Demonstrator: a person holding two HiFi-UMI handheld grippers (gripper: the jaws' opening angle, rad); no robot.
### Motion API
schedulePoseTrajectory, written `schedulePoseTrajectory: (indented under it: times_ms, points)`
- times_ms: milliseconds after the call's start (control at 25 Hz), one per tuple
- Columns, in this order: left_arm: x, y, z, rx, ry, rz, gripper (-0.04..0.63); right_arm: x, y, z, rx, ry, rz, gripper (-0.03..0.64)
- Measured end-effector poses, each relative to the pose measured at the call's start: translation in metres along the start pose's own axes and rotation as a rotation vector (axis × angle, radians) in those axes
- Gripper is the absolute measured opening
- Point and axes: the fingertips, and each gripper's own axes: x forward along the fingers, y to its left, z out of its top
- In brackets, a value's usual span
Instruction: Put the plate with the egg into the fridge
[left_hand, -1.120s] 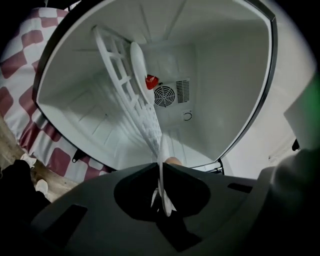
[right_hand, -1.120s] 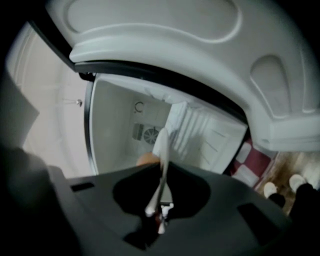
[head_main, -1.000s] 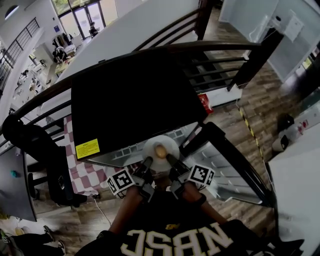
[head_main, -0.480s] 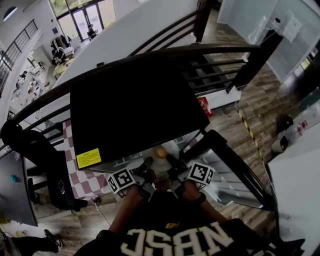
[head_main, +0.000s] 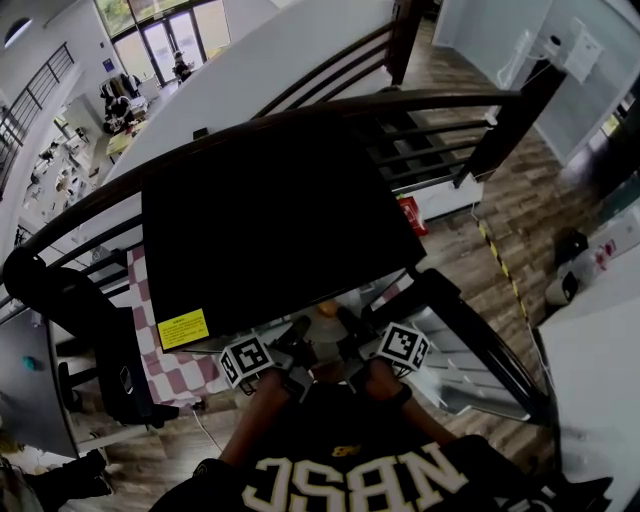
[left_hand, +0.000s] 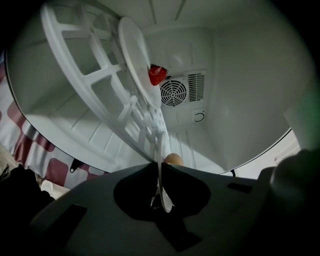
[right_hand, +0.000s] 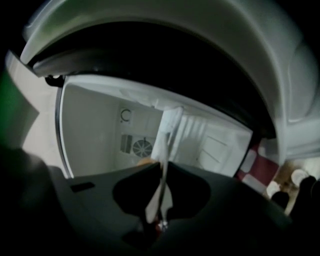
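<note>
A white plate (left_hand: 161, 150) shows edge-on between the jaws in both gripper views, with a brown egg (left_hand: 173, 159) lying on it. My left gripper (left_hand: 160, 167) is shut on one rim of the plate (right_hand: 162, 170) and my right gripper (right_hand: 163, 167) on the opposite rim. In the head view both grippers, left (head_main: 297, 330) and right (head_main: 345, 322), reach under the black fridge top (head_main: 270, 215). There only the egg (head_main: 325, 308) peeks out and the plate is hidden. Both gripper views look into the white fridge interior (left_hand: 235, 100).
Inside the fridge a white rack shelf (left_hand: 115, 100) carries another white plate (left_hand: 134, 55) with a red strawberry-like piece (left_hand: 156, 75); a round fan vent (left_hand: 173, 92) is on the back wall. The open fridge door (head_main: 470, 340) stands at the right. A checkered cloth (head_main: 165, 350) lies left of the fridge.
The plate with the egg has moved forward under the fridge's top edge. A second ago the whole plate showed in the head view; now only the egg shows. Both grippers followed it.
</note>
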Motion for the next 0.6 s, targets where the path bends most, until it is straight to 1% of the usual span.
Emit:
schedulePoseTrajectory:
  times_ms: [240, 520, 600]
  points:
    - [0.003, -0.002, 0.000, -0.010, 0.013, 0.009, 0.040, 0.007, 0.002, 0.010, -0.002, -0.037, 0.004, 0.040]
    - [0.002, -0.001, 0.000, -0.016, 0.032, 0.010, 0.039, 0.011, 0.001, 0.011, 0.030, -0.062, 0.007, 0.040]
    - [0.001, -0.001, 0.000, -0.018, 0.031, 0.006, 0.038, 0.009, 0.000, 0.010, 0.039, -0.060, -0.011, 0.040]
